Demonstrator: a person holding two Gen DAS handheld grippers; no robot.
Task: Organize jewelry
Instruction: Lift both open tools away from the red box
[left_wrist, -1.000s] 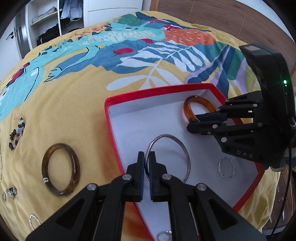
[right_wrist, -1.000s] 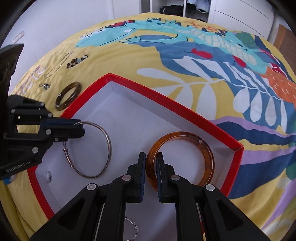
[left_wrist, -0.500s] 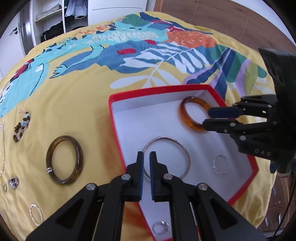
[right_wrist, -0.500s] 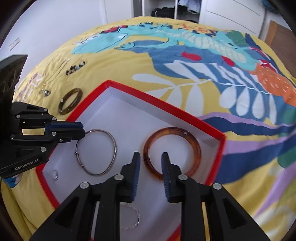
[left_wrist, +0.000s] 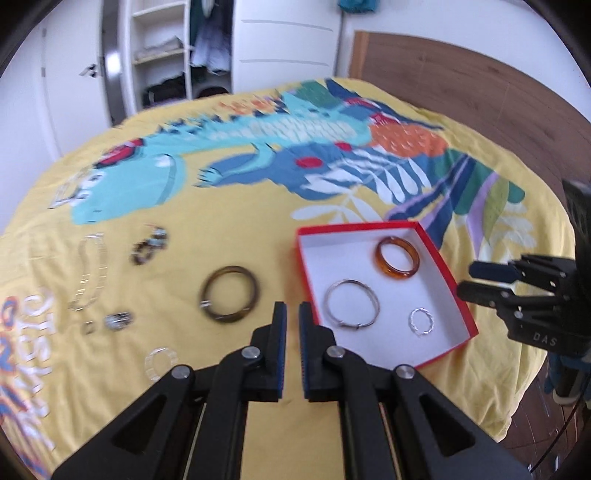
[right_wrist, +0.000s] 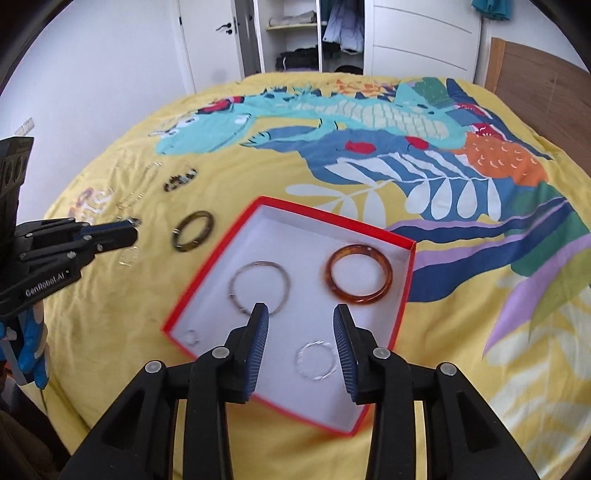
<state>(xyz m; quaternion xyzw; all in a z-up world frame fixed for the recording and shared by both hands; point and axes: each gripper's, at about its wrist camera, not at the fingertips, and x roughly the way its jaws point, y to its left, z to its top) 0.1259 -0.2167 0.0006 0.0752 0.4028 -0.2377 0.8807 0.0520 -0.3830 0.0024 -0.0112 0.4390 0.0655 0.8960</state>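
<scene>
Left wrist view: yellow bedspread (left_wrist: 110, 258) under one red box (left_wrist: 458, 295) holding one amber bangle (left_wrist: 397, 258), one silver bangle (left_wrist: 352, 303) and one small ring (left_wrist: 421, 322), all flat; left gripper (left_wrist: 291, 314) nearly closed, empty, above the brown bangle (left_wrist: 229, 292). Right wrist view: same box (right_wrist: 218, 254) lying cornerwise, with two bangles and two small rings; right gripper (right_wrist: 301, 317) parted, just opened further, gripping nothing.

- You have bright, even daylight in both views, with soft, faint shadows.
- Motion blur smears the loose jewelry (left_wrist: 90, 271) on the bedspread (left_wrist: 229, 206) to your left.
- Fisheye bending curves the edges, and the corners go black.
</scene>
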